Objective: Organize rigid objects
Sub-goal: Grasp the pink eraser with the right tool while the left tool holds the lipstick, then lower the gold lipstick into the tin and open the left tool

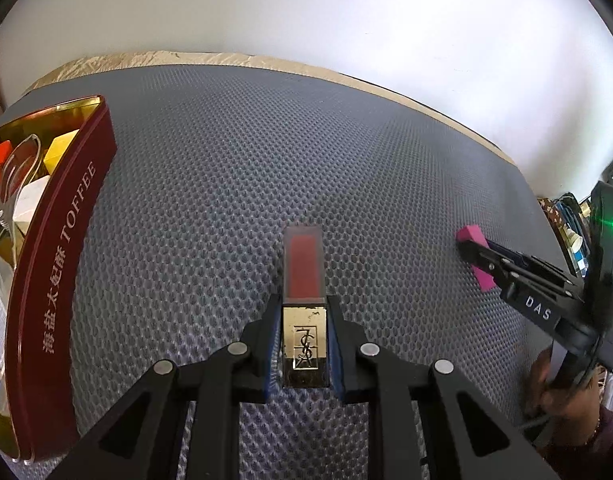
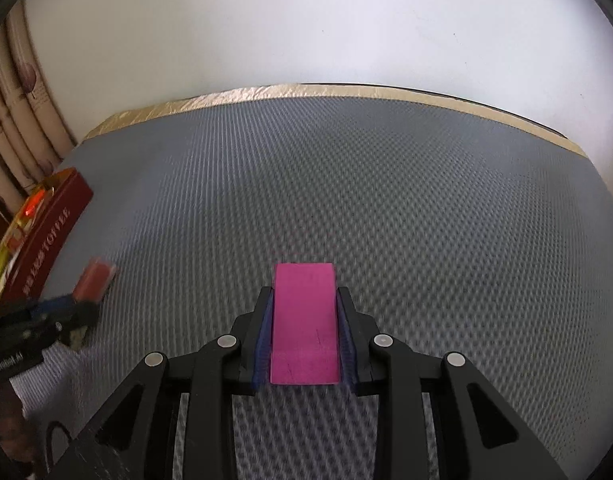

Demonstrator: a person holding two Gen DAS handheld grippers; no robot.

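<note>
You held the lipstick tight in your left claw and the pink block tight in your right claw, both right of the tin. Some things sat inside it already; these two were left.

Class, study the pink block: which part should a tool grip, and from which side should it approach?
Grip the pink block across its two long flat side faces, coming in along its length from the near end. Those faces are parallel, and the right tool is already shut on it this way.
</note>
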